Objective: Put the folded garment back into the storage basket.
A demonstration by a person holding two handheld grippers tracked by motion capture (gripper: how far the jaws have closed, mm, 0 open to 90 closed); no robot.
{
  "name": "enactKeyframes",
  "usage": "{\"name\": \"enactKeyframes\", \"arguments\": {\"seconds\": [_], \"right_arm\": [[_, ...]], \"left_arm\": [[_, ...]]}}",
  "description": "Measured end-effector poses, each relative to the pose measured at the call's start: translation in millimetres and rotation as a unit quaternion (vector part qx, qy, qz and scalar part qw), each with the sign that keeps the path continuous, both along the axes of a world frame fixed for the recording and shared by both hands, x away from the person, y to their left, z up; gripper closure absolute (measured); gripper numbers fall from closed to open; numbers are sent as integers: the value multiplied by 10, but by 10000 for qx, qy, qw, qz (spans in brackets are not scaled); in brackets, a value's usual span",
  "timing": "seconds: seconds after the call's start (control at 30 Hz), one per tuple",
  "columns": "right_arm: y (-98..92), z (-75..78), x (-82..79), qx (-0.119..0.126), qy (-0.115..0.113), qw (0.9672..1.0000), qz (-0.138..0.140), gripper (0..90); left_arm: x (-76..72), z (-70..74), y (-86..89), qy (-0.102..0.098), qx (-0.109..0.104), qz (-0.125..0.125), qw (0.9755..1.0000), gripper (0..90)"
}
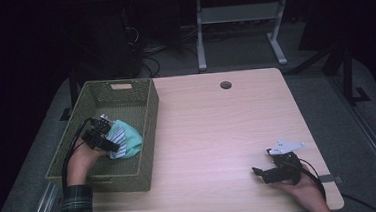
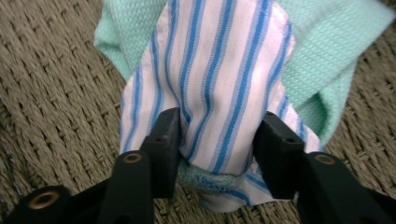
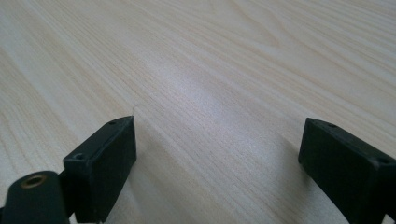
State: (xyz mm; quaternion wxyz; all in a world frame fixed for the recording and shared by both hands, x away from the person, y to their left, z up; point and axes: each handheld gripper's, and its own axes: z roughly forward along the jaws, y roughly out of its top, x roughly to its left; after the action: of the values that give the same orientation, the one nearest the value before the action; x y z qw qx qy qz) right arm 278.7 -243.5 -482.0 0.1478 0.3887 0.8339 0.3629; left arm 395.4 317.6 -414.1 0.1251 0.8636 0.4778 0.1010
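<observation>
A white cloth with blue stripes (image 2: pixel 219 70) lies on a mint green cloth (image 2: pixel 327 42) on the woven floor of the olive basket (image 1: pixel 147 96). My left gripper (image 2: pixel 217 144) reaches down into the basket, and a fold of the striped cloth bulges up between its jaws. The jaws stand apart on either side of that fold, touching it loosely. In the high view the left gripper (image 1: pixel 109 137) sits at the near left side of the cloth bundle (image 1: pixel 128 137). My right gripper (image 3: pixel 217 158) is open just above the bare wooden table (image 3: pixel 210 70), with nothing between its fingers.
The basket stands on the table's left edge, partly overhanging it. The right gripper (image 1: pixel 262 173) rests near the front right corner of the table (image 1: pixel 217 129). A cable hole (image 1: pixel 225 85) lies at the far middle. Another desk's legs (image 1: pixel 200 35) stand beyond.
</observation>
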Motion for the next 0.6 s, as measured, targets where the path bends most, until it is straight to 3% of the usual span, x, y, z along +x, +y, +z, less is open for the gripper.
{"name": "enactKeyframes", "arguments": {"seconds": [0.27,0.37,0.6], "right_arm": [[0,0,1,0,-2,10000,2,106],[-1,-1,1,-3,-10,10000,6,107],[-2,-1,2,-3,-10,10000,7,106]], "left_arm": [[-33,90,44,-250,-224,133,9993,286],[-62,189,45,-388,-293,125,9987,257],[-155,452,-51,-775,-678,20,9947,241]]}}
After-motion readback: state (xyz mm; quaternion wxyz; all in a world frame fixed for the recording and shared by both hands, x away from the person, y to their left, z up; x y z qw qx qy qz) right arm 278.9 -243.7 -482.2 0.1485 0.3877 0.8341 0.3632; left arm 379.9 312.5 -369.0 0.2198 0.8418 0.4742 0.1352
